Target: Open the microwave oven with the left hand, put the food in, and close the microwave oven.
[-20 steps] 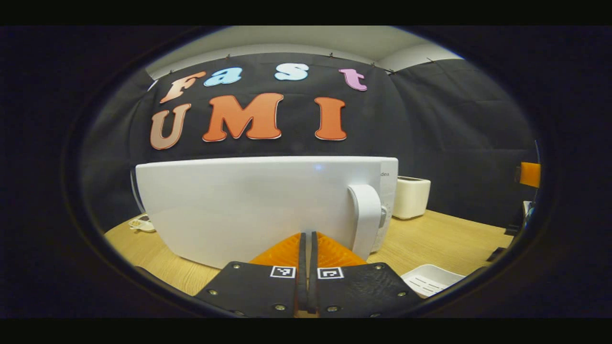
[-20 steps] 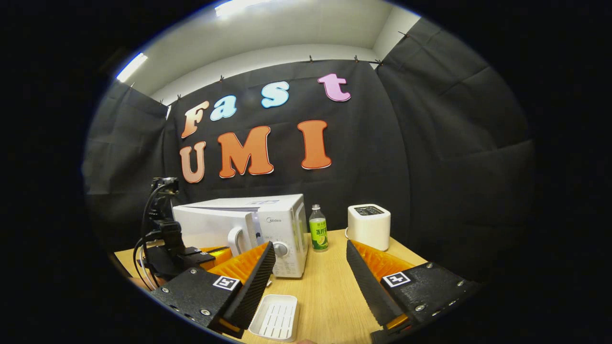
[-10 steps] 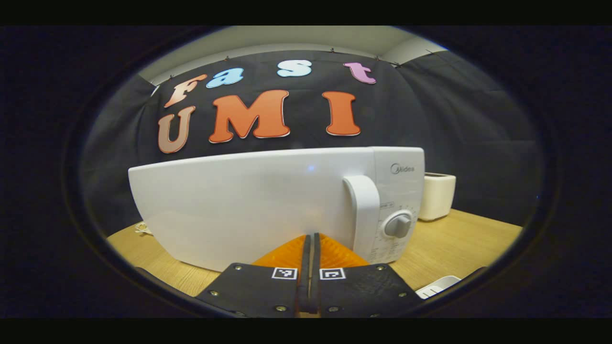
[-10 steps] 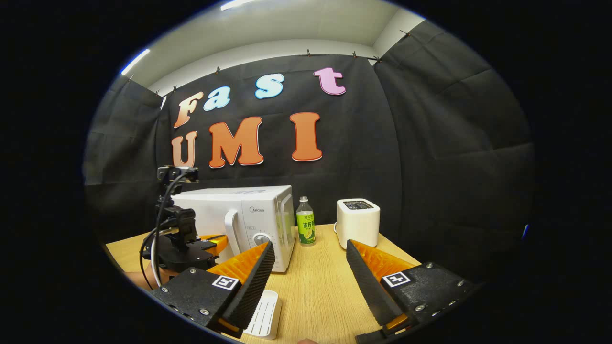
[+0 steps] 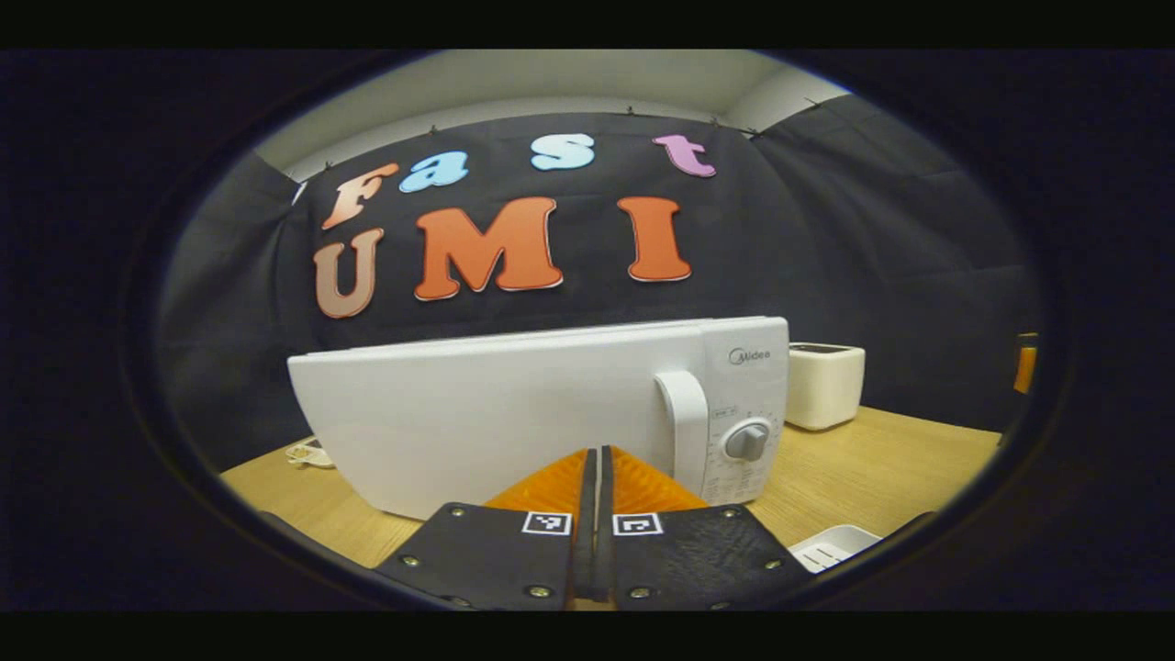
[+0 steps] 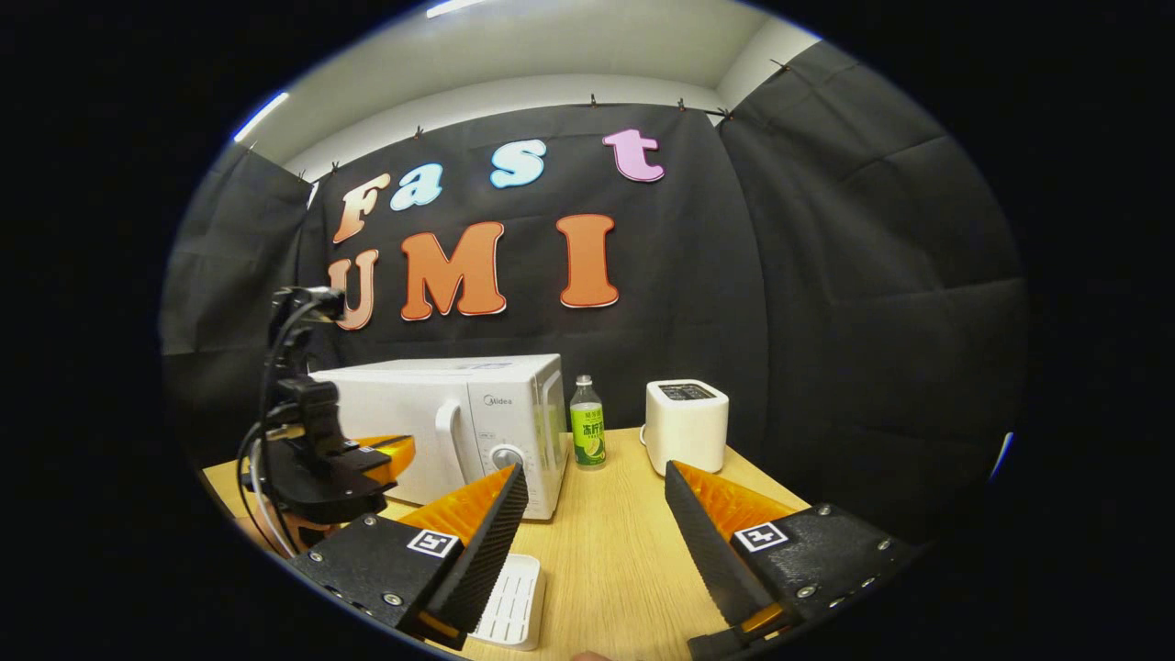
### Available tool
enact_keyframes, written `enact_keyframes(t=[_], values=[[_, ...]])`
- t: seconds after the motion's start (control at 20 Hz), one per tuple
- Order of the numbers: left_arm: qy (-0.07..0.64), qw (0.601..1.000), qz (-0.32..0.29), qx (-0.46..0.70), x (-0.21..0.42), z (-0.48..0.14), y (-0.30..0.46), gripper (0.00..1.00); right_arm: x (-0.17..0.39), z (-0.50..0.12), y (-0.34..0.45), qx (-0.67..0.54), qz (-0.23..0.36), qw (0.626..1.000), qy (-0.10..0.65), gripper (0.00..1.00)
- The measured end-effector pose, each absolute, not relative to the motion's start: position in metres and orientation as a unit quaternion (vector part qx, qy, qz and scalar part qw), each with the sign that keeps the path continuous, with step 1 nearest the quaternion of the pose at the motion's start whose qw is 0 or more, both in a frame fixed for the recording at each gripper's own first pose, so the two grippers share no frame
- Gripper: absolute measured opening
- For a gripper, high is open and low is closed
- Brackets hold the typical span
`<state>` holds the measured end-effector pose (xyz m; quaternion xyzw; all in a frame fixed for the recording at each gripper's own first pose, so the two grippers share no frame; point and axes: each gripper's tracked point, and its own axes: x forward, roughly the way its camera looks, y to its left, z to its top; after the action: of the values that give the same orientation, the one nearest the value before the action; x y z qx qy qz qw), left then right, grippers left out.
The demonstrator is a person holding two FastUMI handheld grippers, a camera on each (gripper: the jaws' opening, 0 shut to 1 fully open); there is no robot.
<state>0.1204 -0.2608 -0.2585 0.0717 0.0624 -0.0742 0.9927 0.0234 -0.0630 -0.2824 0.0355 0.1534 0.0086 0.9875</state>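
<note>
We are holding the left gripper (image 5: 594, 459) pressed closed on nothing, facing the microwave (image 5: 514, 413) whose door is sitting closed on the bench (image 5: 872, 468). We are keeping the right gripper (image 6: 595, 487) spread wide over the bench, a white tray (image 6: 509, 601) lying just below its left finger.

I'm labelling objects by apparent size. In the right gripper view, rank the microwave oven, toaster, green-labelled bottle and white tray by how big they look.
1. microwave oven
2. toaster
3. Unsure: bottle and white tray look similar; the tray is nearer the camera and partly hidden by a finger of the right gripper.
</note>
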Motion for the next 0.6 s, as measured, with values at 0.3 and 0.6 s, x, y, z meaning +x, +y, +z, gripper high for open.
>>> enact_keyframes(t=[0.3, 0.6], values=[[0.004, 0.996, -0.083, 0.041, 0.049, -0.199, -0.215, 0.01, 0.025, -0.267, -0.034, 0.019, 0.02, 0.989, 0.148, 0.93], [-0.02, 0.997, -0.069, 0.02, 0.007, -0.166, -0.128, 0.24, 0.031, -0.238, 0.02, 0.006, 0.038, 0.993, 0.112, 0.93]])
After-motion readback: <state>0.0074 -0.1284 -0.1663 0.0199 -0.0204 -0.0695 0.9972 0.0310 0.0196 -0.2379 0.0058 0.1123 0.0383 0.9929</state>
